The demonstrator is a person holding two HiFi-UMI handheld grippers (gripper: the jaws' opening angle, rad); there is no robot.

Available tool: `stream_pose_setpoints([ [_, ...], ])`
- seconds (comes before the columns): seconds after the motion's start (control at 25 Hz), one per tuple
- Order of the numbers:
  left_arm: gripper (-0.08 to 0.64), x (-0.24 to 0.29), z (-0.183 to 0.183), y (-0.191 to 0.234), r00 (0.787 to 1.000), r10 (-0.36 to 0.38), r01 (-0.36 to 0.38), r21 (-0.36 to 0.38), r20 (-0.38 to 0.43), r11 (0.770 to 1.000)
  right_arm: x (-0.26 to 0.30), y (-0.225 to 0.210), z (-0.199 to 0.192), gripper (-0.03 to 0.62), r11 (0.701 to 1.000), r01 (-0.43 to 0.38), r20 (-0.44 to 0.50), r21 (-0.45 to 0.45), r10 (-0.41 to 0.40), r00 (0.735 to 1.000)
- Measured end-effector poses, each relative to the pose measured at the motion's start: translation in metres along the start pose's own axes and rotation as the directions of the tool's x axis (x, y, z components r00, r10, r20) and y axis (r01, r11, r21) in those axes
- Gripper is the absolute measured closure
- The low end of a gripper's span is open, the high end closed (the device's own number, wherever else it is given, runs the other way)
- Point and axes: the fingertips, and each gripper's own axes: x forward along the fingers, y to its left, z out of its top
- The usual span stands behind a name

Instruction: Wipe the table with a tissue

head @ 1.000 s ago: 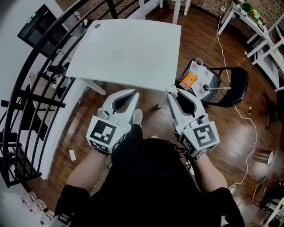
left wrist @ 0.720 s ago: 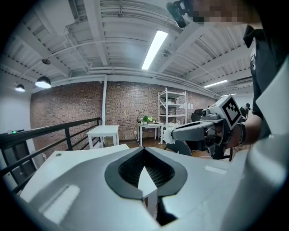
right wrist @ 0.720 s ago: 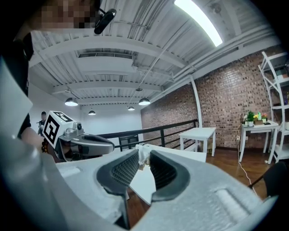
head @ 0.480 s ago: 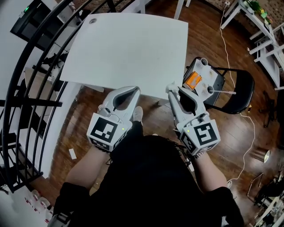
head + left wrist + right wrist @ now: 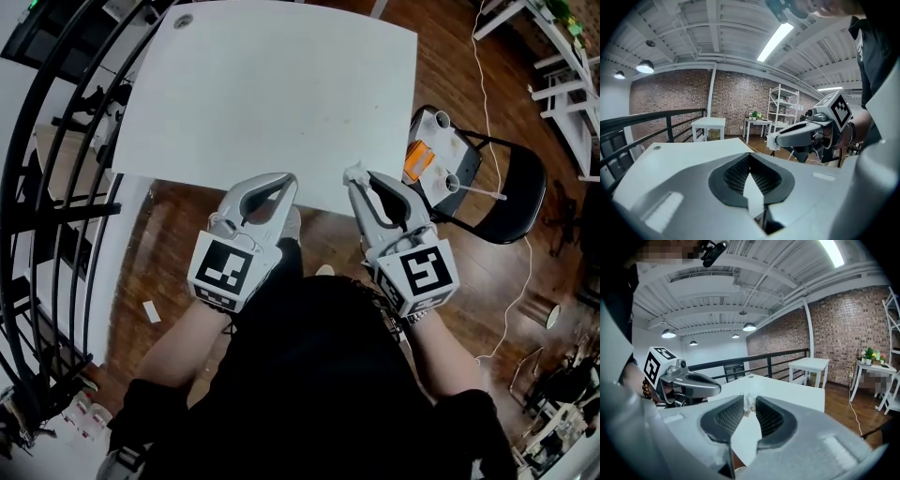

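The white table (image 5: 272,84) fills the upper middle of the head view. My right gripper (image 5: 357,179) is at the table's near edge, shut on a small crumpled white tissue (image 5: 352,172). The right gripper view shows the tissue (image 5: 749,403) pinched between the ribbed pads of my right gripper (image 5: 749,407), over the table (image 5: 787,390). My left gripper (image 5: 287,180) hovers beside it at the near edge, jaws together with nothing in them. In the left gripper view my left gripper (image 5: 749,156) is shut, and the right gripper (image 5: 776,141) holds the tissue (image 5: 772,140) just to its right.
A black chair (image 5: 511,187) stands right of the table and carries a tray with an orange item (image 5: 419,159) and cups. A black railing (image 5: 56,187) curves along the left. A small grey disc (image 5: 182,20) sits at the table's far left corner. A white cable (image 5: 483,84) lies on the wooden floor.
The person has stepped toward the table. Both grippers have moved forward from over the floor to the table's near edge. The tissue stays in the right gripper.
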Motion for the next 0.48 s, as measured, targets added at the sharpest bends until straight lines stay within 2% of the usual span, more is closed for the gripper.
stream_pose_setpoints([
  [0.48,0.548,0.016,-0.035,0.062,0.996,-0.062,0.058,-0.054,-0.06,0.997,0.097,0.007,-0.03,0.523,0.999,0.007,-0.161,-0.031,-0.012,0.987],
])
